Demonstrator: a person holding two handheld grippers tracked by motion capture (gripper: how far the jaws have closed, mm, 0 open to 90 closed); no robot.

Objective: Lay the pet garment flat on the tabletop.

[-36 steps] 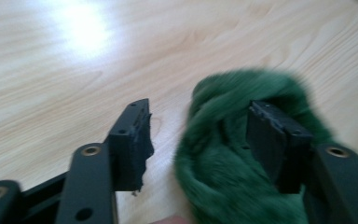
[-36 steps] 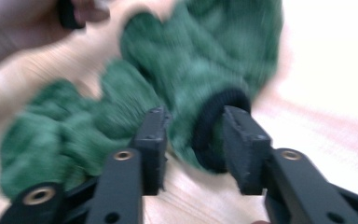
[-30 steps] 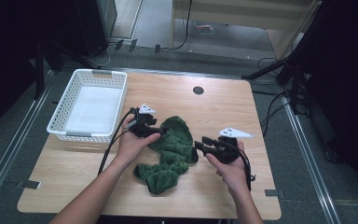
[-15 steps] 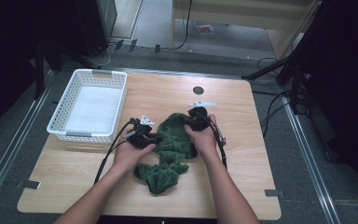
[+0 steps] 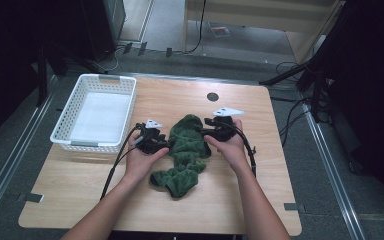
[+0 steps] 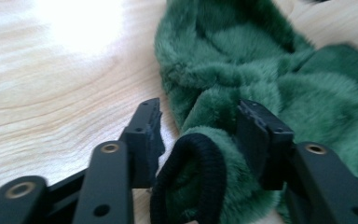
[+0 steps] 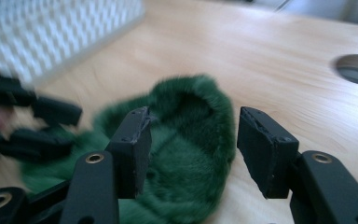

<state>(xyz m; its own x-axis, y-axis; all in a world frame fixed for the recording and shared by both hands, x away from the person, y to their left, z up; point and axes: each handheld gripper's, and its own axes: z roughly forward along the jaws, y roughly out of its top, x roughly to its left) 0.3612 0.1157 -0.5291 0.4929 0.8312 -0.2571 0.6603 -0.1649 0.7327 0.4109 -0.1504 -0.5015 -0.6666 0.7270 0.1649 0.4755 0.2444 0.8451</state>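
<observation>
I have the green fleece garment [image 5: 185, 152] crumpled mid-table, right of the white basket [image 5: 94, 116]. My left gripper [image 6: 200, 135] has just been opening, its jaws spread around the black-ribbed cuff [image 6: 191, 179]. My right gripper [image 7: 193, 140] has also been opening, jaws apart over the garment's top fold.

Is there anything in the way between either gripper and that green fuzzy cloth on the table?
Nothing visible. The left gripper already has the green fuzzy cloth's black-edged fold between its open jaws, which have just been opening. The right gripper sits open right over the cloth's far end, with only bare table around.
</observation>
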